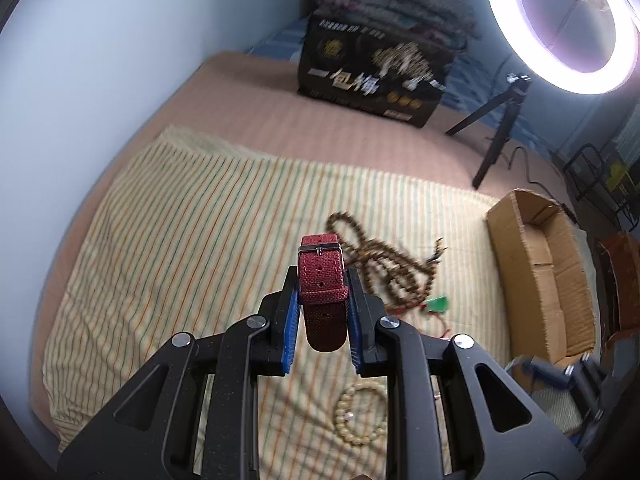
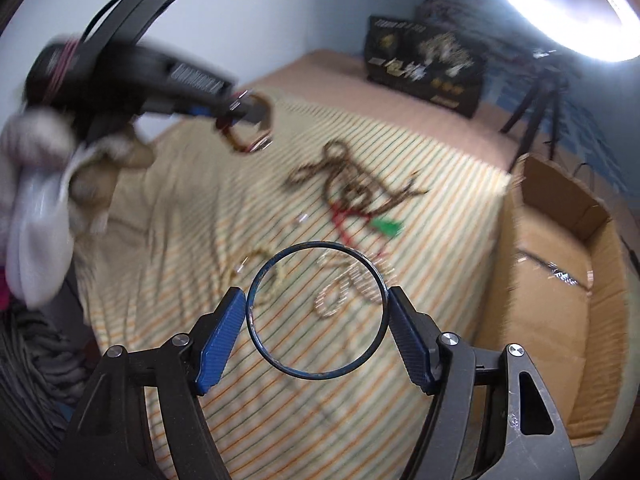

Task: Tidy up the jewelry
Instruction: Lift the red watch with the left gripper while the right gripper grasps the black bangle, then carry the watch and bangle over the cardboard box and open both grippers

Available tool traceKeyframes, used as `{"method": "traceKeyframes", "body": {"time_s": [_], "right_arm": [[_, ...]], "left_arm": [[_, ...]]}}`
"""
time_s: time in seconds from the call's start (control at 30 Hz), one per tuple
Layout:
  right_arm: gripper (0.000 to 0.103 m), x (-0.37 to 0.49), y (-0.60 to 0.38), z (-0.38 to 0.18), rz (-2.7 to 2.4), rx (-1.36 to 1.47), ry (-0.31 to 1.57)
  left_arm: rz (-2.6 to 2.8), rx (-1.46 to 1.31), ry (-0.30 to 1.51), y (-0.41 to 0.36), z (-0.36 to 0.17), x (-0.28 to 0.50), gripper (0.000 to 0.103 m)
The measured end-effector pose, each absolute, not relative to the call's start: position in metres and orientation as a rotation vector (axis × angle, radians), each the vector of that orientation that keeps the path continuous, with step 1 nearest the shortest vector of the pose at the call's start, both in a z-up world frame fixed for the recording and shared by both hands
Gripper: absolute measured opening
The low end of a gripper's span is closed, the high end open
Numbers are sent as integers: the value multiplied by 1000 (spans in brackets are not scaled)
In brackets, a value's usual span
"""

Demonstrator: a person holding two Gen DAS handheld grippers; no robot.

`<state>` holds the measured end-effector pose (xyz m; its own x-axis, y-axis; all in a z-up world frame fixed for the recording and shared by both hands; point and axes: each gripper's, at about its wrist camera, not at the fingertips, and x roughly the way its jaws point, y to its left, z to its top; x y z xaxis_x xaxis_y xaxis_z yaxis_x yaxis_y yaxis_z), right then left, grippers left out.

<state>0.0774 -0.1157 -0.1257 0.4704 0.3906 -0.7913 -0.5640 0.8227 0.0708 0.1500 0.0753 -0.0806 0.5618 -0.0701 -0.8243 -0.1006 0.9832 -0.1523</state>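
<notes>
My left gripper (image 1: 322,280) is shut on a dark red woven watch strap (image 1: 322,284) with a silver buckle, held above the striped cloth (image 1: 180,248). It shows blurred in the right wrist view (image 2: 244,116), up at the left. My right gripper (image 2: 316,300) is shut on a thin dark blue bangle (image 2: 316,312), held by its sides above the cloth. A long brown bead necklace (image 1: 384,264) with a green pendant (image 1: 438,304) lies on the cloth, also in the right wrist view (image 2: 344,176). A cream bead bracelet (image 1: 362,416) lies near me.
An open cardboard box (image 1: 548,276) stands at the cloth's right edge; it also shows in the right wrist view (image 2: 560,304). A black printed box (image 1: 372,76) stands at the back. A ring light (image 1: 560,24) on a tripod (image 1: 496,128) stands at the back right.
</notes>
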Motion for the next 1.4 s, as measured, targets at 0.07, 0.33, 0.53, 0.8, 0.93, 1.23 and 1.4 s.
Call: {"method": "traceKeyframes", "body": {"time_s": [0.07,0.33,0.53,0.8,0.93,1.23,1.4], "right_arm": [[71,86,-131,-114,546,-184,885],[71,124,-199,-90,360,-73,855],[71,146,-241,-85,253,-37,860],[71,177,-272,-99,177,-42,900],[71,189,-281,-108,155,-31,925],[72,198,-298,-117,130,26,952],[72,199,-300,-118,125,29,963]], "left_arm": [[0,-188,957,68,-74,147,20],[-114,-178,906,21,-53,138,20],[-211,-185,899,-23,-48,132,20],[-331,-164,945,-82,-59,131,20],[-379,-156,957,-106,-62,127,20],[-475,-128,991,-148,-72,125,20],[-497,-106,1012,-158,-78,126,21]]}}
